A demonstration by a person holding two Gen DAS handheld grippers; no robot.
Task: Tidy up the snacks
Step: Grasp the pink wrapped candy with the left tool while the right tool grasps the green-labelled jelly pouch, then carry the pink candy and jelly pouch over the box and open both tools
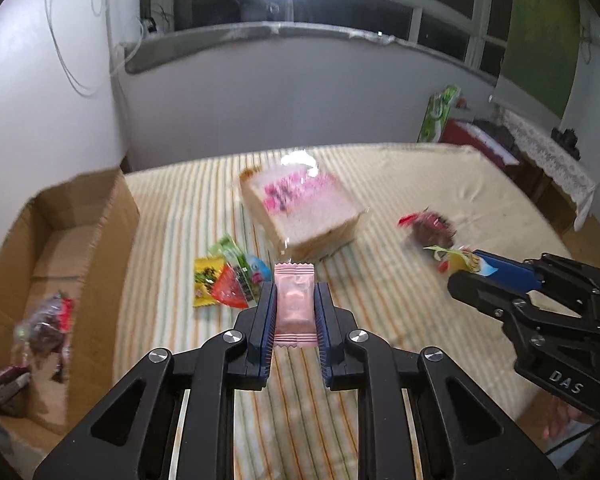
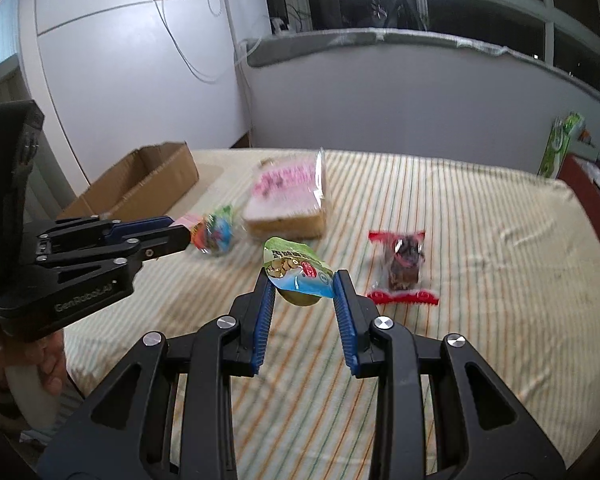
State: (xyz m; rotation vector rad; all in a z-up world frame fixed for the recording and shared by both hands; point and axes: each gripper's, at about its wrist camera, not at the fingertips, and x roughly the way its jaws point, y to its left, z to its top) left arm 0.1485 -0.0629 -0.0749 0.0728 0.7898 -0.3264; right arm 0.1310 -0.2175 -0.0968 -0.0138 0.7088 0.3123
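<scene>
Between the blue pads of the left gripper [image 1: 295, 312] sits a pink wafer packet [image 1: 294, 307], pinched along its two long sides, so the jaws stand narrow and closed on it. Its long axis runs along the fingers, one crimped end pointing away toward the bread and the other hanging back toward the camera, and it is held clear of the striped cloth [image 1: 400, 312] that covers the table. Just beyond its far end lies a bagged loaf of sliced bread [image 1: 300, 212] with pink print (blurred, so the print cannot be read), lying flat with its cut face toward the near left. To the left of the packet's tip a small heap of sweets [image 1: 230, 278] in yellow, red, green and blue wrappers rests on the cloth. At the far left an open cardboard box [image 1: 100, 232] already holds a few dark, red-edged snack packs [image 1: 46, 328].

In the right wrist view the right gripper [image 2: 304, 286] has its pads closed on a green and blue snack pouch [image 2: 298, 274], which bulges out above and in front of the fingertips; it is tilted, its green top up and to the left and its rounded lower end down toward the cloth, held above the table. To the right of it a clear pack with red crimped ends [image 2: 402, 268] lies on the cloth, its long axis running near to far. The bread lies beyond the pouch, and the box stands at the far left edge of the table. A person's hand [image 2: 48, 364] grips the handle of the left gripper at the near left.
</scene>
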